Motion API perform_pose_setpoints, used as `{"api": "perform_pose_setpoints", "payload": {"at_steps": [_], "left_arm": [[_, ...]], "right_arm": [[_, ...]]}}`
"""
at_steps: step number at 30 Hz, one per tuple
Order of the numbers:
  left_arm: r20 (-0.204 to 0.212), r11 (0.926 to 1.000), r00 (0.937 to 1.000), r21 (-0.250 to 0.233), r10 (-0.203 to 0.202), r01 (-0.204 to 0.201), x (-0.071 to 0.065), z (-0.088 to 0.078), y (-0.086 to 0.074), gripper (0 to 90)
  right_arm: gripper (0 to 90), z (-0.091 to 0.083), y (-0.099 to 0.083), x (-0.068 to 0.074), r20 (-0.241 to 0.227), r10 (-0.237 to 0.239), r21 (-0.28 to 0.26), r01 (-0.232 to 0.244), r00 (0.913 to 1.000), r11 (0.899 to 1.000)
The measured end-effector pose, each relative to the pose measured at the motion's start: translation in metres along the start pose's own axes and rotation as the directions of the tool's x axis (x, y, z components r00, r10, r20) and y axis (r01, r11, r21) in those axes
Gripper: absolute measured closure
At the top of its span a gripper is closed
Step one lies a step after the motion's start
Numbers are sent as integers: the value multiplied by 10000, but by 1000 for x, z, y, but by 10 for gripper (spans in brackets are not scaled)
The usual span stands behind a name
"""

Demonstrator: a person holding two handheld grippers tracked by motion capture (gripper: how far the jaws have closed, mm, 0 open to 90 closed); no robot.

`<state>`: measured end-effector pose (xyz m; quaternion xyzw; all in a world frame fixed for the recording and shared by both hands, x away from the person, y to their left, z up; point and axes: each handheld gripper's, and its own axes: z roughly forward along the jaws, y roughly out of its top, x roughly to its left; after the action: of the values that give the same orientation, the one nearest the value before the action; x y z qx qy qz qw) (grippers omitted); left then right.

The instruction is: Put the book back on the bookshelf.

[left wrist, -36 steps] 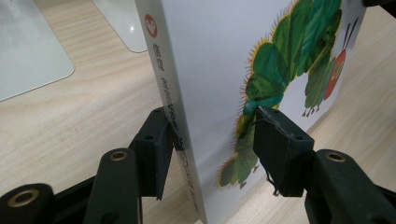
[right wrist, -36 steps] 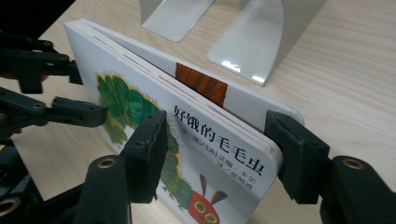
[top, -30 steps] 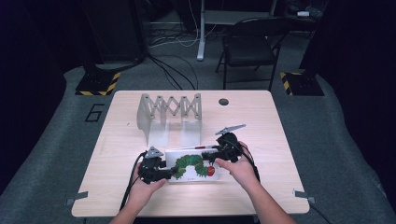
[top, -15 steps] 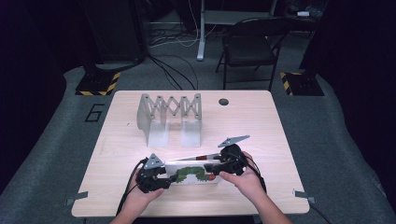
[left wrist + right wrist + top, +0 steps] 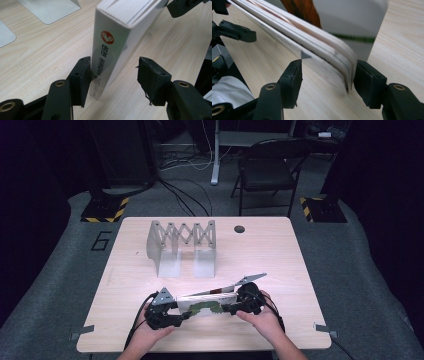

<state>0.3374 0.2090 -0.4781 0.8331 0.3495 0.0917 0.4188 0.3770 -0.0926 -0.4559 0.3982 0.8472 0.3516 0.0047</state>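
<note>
Book (image 5: 207, 306) stands on edge between both hand-held grippers, near bookend rack (image 5: 181, 245).

Book (image 5: 207, 306) stands on edge near the table's (image 5: 280, 255) six o'clock edge, left gripper (image 5: 176, 319) at its nine o'clock, right gripper (image 5: 231, 309) at three; accordion bookend rack (image 5: 181, 245) sits toward twelve.

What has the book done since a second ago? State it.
Yes: the book went from lying flat to standing on edge, slightly nearer the table's front edge, away from the bookend rack.

book (image 5: 207, 306) tipped upright from flat, left fingers (image 5: 81, 75) opening
</note>
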Motion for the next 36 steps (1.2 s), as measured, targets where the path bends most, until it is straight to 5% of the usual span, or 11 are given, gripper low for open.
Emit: {"api": "perform_pose_setpoints", "payload": {"at_steps": [17, 36], "left_arm": [[660, 9999, 9978, -129, -106, 115, 8, 3, 7, 499], [718, 9996, 9972, -193, 228, -215, 2, 13, 20, 433]], "right_arm": [[408, 9, -8, -5, 145, 24, 7, -24, 9999, 10000], [437, 12, -12, -14, 132, 634, -6, -634, 9979, 9980]]}}
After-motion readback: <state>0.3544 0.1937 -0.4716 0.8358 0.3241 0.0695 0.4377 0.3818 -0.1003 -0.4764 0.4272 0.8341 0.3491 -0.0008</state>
